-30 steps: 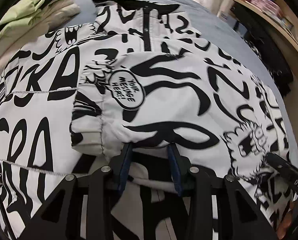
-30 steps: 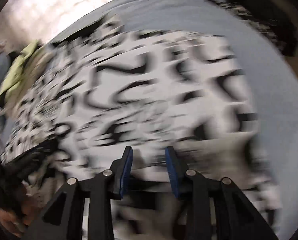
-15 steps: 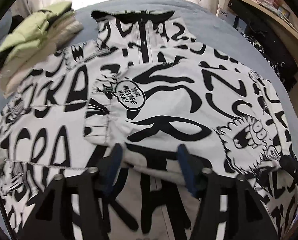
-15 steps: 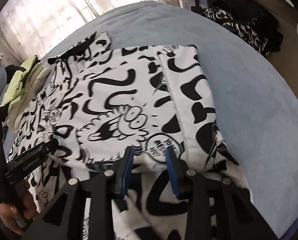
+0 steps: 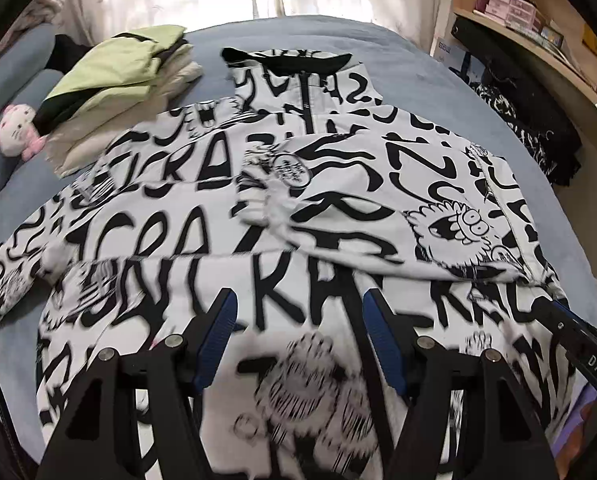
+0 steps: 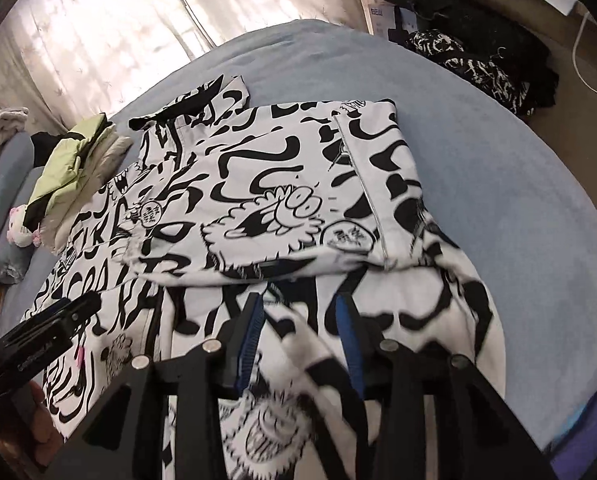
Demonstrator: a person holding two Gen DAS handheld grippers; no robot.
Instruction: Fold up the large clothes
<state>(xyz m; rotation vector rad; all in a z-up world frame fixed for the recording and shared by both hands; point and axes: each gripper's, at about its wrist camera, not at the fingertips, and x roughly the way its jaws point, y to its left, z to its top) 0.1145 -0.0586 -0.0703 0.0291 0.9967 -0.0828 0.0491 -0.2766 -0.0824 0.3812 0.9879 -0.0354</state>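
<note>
With one sleeve folded across its front, the printed jacket lies on the bed half folded, both the left tool and right tool released above it.

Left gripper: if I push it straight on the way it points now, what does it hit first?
Most likely the printed jacket itself, the flat lower part just ahead of the open left gripper, short of the folded sleeve. Depth is hard to judge.
</note>
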